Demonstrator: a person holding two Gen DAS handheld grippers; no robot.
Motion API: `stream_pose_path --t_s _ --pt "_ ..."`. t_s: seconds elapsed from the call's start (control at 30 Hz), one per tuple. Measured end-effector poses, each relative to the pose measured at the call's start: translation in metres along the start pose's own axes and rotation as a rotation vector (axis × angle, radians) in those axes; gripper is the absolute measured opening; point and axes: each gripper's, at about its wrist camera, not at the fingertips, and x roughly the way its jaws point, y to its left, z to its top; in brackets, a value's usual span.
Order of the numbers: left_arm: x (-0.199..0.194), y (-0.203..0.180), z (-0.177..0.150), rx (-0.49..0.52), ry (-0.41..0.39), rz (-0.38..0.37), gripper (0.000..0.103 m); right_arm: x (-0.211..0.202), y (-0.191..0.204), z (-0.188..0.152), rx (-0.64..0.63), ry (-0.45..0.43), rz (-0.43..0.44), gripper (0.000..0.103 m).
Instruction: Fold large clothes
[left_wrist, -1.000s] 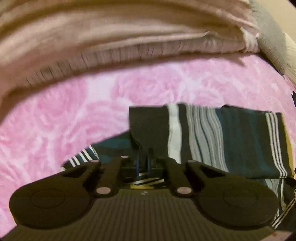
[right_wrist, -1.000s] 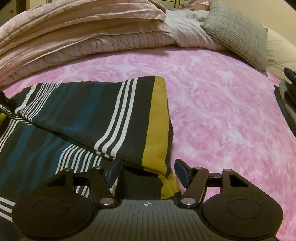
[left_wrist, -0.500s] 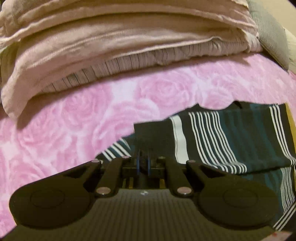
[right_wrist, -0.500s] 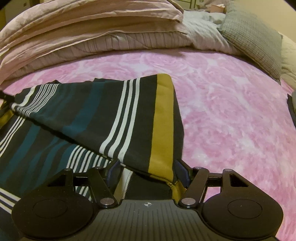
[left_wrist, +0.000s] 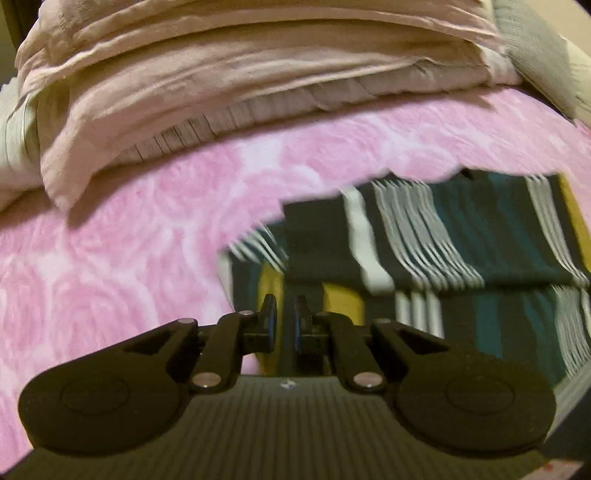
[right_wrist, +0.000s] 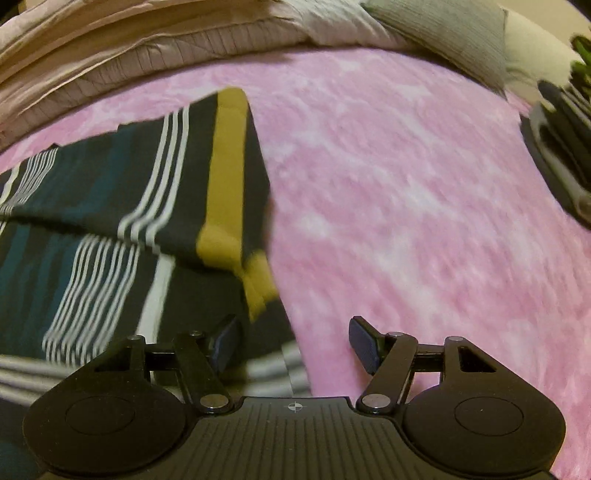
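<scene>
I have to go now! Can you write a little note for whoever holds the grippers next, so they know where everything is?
Right gripper: open, empty, beside the striped garment.
Left gripper: nearly shut; whether it pinches cloth is unclear.
The garment lies on the pink blanket, one flap already folded over the lower layer. The mustard-stripe edge marks its right side.
Left: probably further folds to make it compact, then smoothing. The folded bedding lies behind, untouched.

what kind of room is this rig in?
Most likely a bedroom: the striped garment lies on a bed under a pink rose-patterned blanket, with folded beige bedding and a grey pillow behind it.
</scene>
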Motion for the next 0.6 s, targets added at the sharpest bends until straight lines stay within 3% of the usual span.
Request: stream_pose_path --t_s 0.17,0.3,0.37,0.6 --pt "-0.026 -0.039 -0.065 0.067 0.078 -0.059 0.012 -0.022 -0.014 -0.035 0.019 0.03 0.03 0.064" --pt "-0.038 -0.062 -0.12 0.096 0.149 -0.046 0.013 -0.038 -0.029 -0.065 0.088 0.064 0.06 0.069" --pt "-0.049 -0.069 -0.145 0.105 0.137 -0.021 0.013 -0.048 -0.031 -0.078 0.055 0.07 0.067 0.071" --pt "-0.094 -0.075 -0.19 0.092 0.181 0.021 0.013 -0.081 -0.043 -0.114 -0.021 0.152 0.035 0.071"
